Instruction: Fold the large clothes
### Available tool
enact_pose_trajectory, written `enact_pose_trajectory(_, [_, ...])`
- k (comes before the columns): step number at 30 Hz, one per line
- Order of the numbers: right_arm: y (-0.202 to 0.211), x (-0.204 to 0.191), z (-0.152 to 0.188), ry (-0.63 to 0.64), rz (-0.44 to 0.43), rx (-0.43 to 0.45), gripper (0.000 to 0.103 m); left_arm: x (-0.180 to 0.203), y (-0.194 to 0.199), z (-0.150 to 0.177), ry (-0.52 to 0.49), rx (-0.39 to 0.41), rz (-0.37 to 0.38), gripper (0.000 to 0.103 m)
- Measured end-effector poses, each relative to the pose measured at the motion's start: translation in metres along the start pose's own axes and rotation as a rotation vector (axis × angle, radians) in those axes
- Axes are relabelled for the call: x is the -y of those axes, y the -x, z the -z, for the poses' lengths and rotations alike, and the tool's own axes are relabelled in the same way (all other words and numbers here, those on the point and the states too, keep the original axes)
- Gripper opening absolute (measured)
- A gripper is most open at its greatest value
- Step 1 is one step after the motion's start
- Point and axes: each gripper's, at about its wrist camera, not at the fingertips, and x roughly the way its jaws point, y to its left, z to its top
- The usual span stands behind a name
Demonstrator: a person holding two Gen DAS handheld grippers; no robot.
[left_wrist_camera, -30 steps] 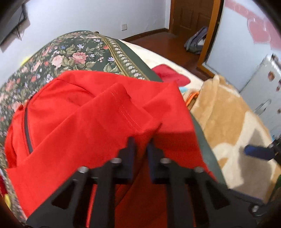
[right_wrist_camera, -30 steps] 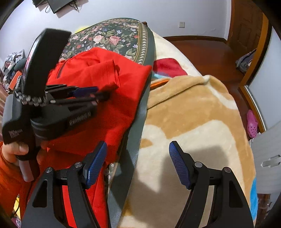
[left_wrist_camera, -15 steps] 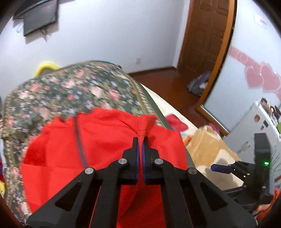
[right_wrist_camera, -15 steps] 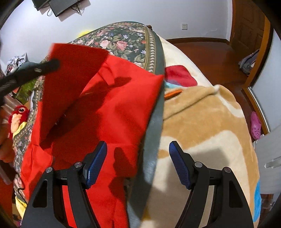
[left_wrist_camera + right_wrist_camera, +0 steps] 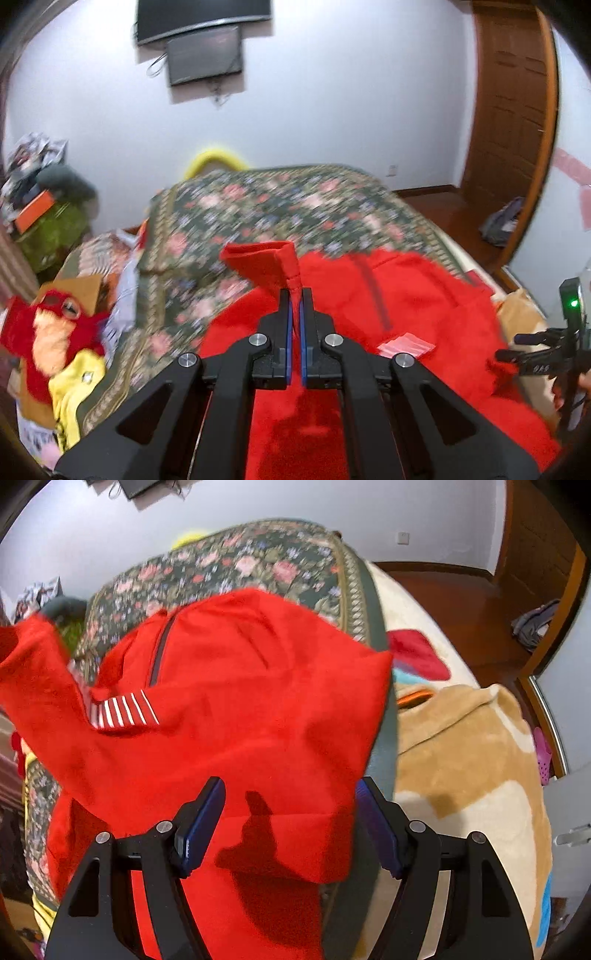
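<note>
The left tool [image 5: 295,295] is clamped on a cuff of the red jacket [image 5: 236,701], lifted toward 12 o'clock. The jacket sprawls over the floral bedspread [image 5: 277,199]. The right tool [image 5: 290,797] hangs wide apart above it, gripping nothing.

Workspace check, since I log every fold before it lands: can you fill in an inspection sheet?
Surface: floral bedspread, tan blanket beside it.
Job's things: red garment spread on the bed, one sleeve lifted.
Clutter: red plush toy, yellow cloth, boxes at the bed's side.
Grippers: left tongs shut on the sleeve; right tongs open over the garment, holding nothing.
Cables: wires under the wall screen.
Surroundings: white wall, wooden door, bag on the floor.
</note>
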Motion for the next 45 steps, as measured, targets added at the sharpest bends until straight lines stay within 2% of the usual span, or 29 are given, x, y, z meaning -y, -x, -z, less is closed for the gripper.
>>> enact_pose_trajectory(5, [-0.025, -0.015, 0.006, 0.046, 0.046, -0.086, 0.070, -0.045, -0.027, 0.052, 0.064, -0.088, -0.064, 0.002])
enact_pose_trajectory(8, [-0.028, -0.023, 0.009, 0.085, 0.088, -0.081, 0.070, -0.063, -0.045, 0.080, 0.096, -0.158, -0.072, 0.002])
enact_pose_trajectory(12, [-0.028, -0.027, 0.009, 0.101, 0.099, -0.077, 0.072, -0.083, -0.071, 0.121, 0.123, -0.273, -0.089, 0.005])
enact_pose_trajectory(16, [-0.030, -0.027, 0.011, 0.104, 0.111, -0.077, 0.074, -0.091, -0.083, 0.154, 0.133, -0.374, -0.105, 0.015])
enact_pose_trajectory(17, [-0.030, -0.027, 0.011, 0.102, 0.114, -0.078, 0.075, -0.093, -0.084, 0.162, 0.131, -0.396, -0.109, 0.019])
enact_pose_trajectory(20, [-0.031, -0.028, 0.010, 0.097, 0.118, -0.082, 0.075, -0.097, -0.081, 0.173, 0.111, -0.441, -0.148, 0.021])
enact_pose_trajectory(22, [-0.030, -0.029, 0.009, 0.104, 0.119, -0.093, 0.076, -0.104, -0.078, 0.178, 0.110, -0.468, -0.147, 0.022])
enact_pose_trajectory(23, [-0.030, -0.029, 0.008, 0.109, 0.120, -0.103, 0.076, -0.109, -0.075, 0.178, 0.118, -0.480, -0.143, 0.026])
enact_pose_trajectory(26, [-0.027, -0.030, 0.003, 0.121, 0.129, -0.136, 0.076, -0.119, -0.066, 0.172, 0.128, -0.492, -0.145, 0.039])
enact_pose_trajectory(28, [-0.022, -0.030, 0.000, 0.133, 0.130, -0.140, 0.076, -0.124, -0.057, 0.161, 0.127, -0.471, -0.143, 0.045])
enact_pose_trajectory(32, [-0.003, -0.034, -0.012, 0.169, 0.125, -0.094, 0.076, -0.126, -0.043, 0.131, 0.131, -0.417, -0.106, 0.055])
enact_pose_trajectory(38, [0.019, -0.045, -0.048, 0.199, 0.092, 0.005, 0.076, -0.108, -0.049, 0.072, 0.128, -0.322, -0.029, 0.063])
enact_pose_trajectory(45, [0.015, -0.061, -0.096, 0.193, 0.038, 0.082, 0.076, -0.064, -0.093, 0.008, 0.081, -0.256, 0.081, 0.067])
